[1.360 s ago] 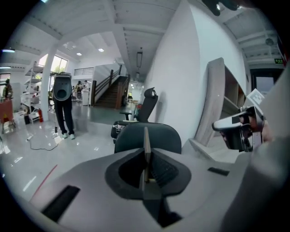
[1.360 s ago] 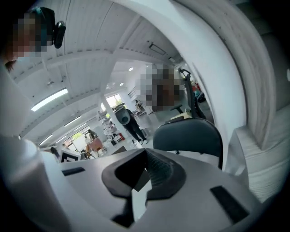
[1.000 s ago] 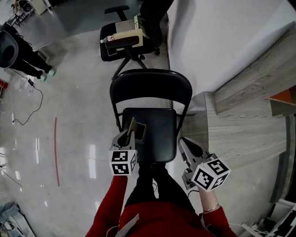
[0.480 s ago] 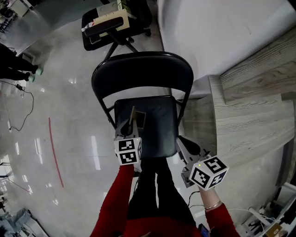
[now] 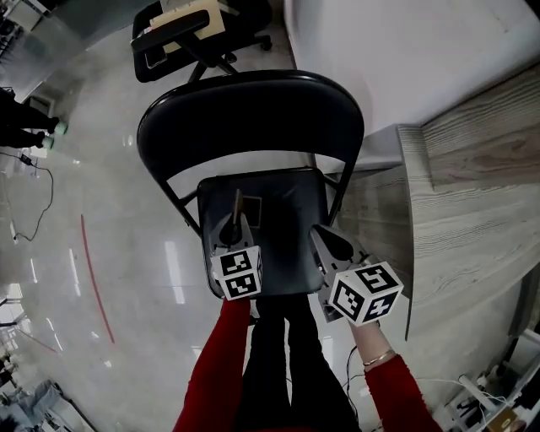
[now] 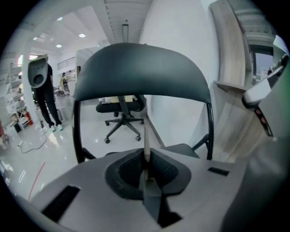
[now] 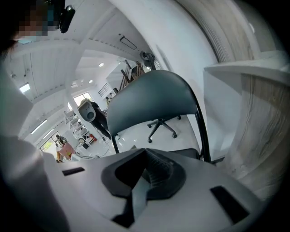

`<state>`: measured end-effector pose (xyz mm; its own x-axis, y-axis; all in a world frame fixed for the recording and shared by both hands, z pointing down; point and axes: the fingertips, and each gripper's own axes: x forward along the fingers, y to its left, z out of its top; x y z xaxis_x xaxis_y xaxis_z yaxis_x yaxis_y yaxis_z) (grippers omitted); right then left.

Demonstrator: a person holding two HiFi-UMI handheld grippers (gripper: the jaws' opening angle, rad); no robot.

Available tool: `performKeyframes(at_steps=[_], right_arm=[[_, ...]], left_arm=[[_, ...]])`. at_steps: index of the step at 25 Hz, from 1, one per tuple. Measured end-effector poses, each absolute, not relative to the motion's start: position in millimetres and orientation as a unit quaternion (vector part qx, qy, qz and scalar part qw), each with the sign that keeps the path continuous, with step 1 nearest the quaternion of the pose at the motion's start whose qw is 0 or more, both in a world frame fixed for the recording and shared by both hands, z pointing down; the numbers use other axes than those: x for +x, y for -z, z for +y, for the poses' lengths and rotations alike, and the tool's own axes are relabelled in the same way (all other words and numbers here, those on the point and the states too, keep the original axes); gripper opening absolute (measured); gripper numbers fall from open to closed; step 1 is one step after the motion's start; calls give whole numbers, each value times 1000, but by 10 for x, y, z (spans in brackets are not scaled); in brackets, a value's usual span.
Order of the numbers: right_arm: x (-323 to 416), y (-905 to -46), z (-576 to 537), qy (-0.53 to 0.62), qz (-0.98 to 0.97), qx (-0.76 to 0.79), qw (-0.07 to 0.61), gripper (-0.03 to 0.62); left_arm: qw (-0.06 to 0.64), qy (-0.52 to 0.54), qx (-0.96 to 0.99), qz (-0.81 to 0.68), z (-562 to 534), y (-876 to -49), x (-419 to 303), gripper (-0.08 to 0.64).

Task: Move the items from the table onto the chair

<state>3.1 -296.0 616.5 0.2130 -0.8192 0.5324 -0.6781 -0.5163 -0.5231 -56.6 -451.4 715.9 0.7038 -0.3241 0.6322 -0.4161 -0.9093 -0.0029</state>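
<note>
head view looks steeply down on a black folding chair (image 5: 253,114) that stands just left of the pale wooden table (image 5: 472,194), its seat (image 5: 291,228) in front of us. we hold the left gripper (image 5: 235,224) over the near left part of that seat, and its jaws are clamped narrow on a thin flat card (image 5: 248,210). the card stands on edge above the seat; we cannot tell whether its lower edge touches the seat.

left gripper view shows the card (image 6: 146,142) edge on, a slim pale strip pinched between the two dark pads, with the chair's backrest (image 6: 140,72) arching beyond it.

the right gripper (image 5: 324,236) hangs at the near right edge of the seat, between seat and table. right gripper view shows its jaws (image 7: 146,174) drawn together with nothing between them.

our red sleeves (image 5: 215,363) reach in from the near edge. at the far left an office chair (image 5: 181,25) carries a pale box, and a red line (image 5: 93,278) runs along the glossy floor.
</note>
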Motion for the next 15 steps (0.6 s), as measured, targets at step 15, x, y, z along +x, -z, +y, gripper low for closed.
performKeyframes(at_steps=[15], right_arm=[[-126,-6316,-3019,418,502,-755,59,12]], left_arm=[[99,-350,907,-213,-4479,-7286,-790,40]])
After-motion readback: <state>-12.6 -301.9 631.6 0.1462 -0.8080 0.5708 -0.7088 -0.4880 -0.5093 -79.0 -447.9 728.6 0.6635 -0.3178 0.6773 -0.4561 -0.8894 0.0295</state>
